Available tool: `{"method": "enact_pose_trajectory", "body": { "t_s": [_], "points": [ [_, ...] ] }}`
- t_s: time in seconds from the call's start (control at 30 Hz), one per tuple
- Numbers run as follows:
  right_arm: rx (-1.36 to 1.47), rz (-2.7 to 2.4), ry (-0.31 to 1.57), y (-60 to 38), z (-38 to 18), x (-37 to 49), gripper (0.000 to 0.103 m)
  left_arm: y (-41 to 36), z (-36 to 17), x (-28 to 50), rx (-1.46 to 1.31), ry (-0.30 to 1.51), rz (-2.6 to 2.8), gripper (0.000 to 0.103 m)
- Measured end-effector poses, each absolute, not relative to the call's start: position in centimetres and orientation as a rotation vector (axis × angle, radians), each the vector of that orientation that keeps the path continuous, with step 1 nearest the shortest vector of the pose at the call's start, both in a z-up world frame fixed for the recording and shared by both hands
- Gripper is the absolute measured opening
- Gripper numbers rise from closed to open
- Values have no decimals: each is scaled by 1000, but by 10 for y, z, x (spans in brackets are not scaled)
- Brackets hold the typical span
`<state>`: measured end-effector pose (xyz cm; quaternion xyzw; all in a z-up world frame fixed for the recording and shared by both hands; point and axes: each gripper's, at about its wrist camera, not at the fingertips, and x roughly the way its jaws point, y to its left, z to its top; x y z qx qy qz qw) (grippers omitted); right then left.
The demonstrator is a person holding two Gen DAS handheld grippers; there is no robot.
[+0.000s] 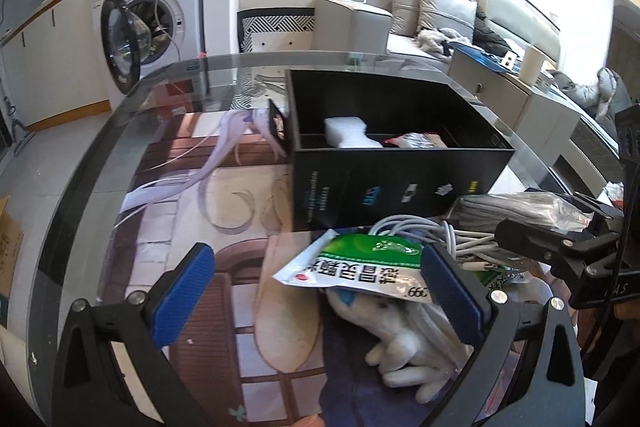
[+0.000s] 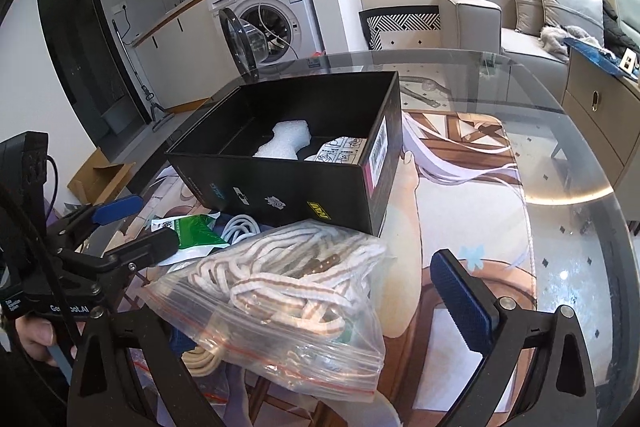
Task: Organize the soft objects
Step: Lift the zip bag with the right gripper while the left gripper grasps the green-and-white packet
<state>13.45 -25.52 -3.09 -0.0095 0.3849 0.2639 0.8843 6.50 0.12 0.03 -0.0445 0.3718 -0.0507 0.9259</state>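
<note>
A black open box (image 1: 392, 183) (image 2: 288, 187) stands on the glass table, holding a white foam piece (image 1: 348, 133) (image 2: 282, 141) and a printed packet (image 2: 340, 151). In front of it lies a pile: a green-and-white packet (image 1: 360, 263) (image 2: 192, 227), a white plush toy (image 1: 404, 343), white cables (image 1: 420, 231), and a clear zip bag of striped rope (image 2: 288, 291). My left gripper (image 1: 316, 291) is open, its jaws around the green packet and plush. My right gripper (image 2: 300, 307) is open, with the rope bag between its fingers; its left finger is hidden by the bag.
The round glass table (image 2: 560, 187) has a printed mat (image 1: 208, 227) under the objects. A washing machine (image 1: 152, 15) with an open door stands behind, a sofa (image 1: 440, 19) at back right, and a cardboard box (image 2: 100, 175) on the floor.
</note>
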Motion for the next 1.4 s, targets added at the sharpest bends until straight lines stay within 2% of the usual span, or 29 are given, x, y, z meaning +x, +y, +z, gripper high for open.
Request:
{"method": "enact_pose_trajectory", "body": {
  "t_s": [0.33,0.4,0.5,0.9,1.4],
  "points": [
    [5,619,825,-258,-35,133,80,-14,-1,70,-53,767,-144,103],
    [15,643,822,-258,-34,133,72,-15,-1,69,-46,768,-143,103],
    [5,652,808,-256,-33,129,67,-15,-2,69,-42,772,-136,103],
    [-11,671,736,-257,-24,117,54,-12,-3,70,-54,775,-134,103],
    [-8,698,688,-261,-17,108,53,-10,-11,74,-81,818,-181,103]
  ]
}}
